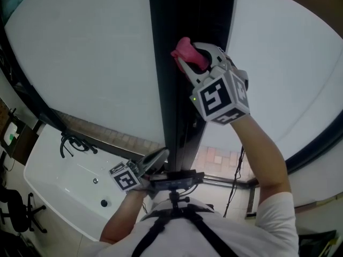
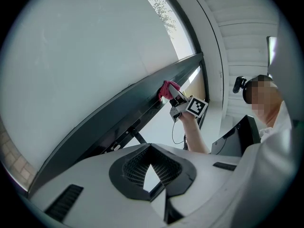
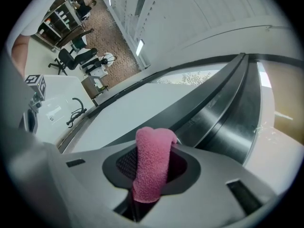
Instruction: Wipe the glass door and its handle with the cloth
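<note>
Cloth (image 3: 151, 167) fills right tool (image 1: 192, 59); head view shows it touching frame (image 1: 182, 15).

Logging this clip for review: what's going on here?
A person is wiping a door. The right gripper is raised, its fingers shut on a pink terry cloth, which it holds against the dark vertical door frame between the pale glass panels. The left gripper hangs low near the person's waist, shut with nothing in it, and takes no part in the wiping.
</note>
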A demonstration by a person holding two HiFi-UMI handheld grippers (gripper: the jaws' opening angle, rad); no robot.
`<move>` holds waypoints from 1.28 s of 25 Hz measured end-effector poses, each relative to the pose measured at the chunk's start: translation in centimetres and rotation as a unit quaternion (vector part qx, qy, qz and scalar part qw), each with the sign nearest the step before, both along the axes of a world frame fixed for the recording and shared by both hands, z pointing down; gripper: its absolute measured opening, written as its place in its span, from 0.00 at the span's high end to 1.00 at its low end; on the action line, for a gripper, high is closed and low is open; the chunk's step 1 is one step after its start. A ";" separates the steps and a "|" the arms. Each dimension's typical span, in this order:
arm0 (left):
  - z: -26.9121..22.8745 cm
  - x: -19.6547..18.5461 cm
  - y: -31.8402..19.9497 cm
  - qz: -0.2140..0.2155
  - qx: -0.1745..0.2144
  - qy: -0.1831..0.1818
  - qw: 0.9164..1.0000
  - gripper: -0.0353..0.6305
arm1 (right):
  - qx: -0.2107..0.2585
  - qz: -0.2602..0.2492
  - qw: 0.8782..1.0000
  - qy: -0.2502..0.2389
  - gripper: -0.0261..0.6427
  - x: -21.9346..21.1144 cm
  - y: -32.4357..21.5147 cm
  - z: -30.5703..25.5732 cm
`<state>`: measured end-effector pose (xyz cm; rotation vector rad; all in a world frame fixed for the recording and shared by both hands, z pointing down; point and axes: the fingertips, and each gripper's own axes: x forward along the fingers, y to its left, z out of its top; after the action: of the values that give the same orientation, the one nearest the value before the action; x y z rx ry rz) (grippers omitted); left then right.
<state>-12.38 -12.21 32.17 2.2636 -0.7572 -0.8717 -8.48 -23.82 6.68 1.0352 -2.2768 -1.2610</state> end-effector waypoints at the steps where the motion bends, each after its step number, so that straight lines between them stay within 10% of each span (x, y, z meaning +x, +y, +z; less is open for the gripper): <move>1: -0.1 0.0 0.1 -0.001 0.001 0.000 1.000 0.96 | 0.003 0.001 1.000 -0.005 0.82 0.1 0.1 -0.3; 32: -1.2 2.9 0.7 0.026 0.003 -0.005 1.000 0.96 | 0.133 0.057 0.981 -0.131 0.81 8.9 4.7 -9.9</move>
<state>-9.51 -11.53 30.97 2.2847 -0.6985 -0.8411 0.44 -19.12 -3.21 1.4816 -2.2339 -1.4859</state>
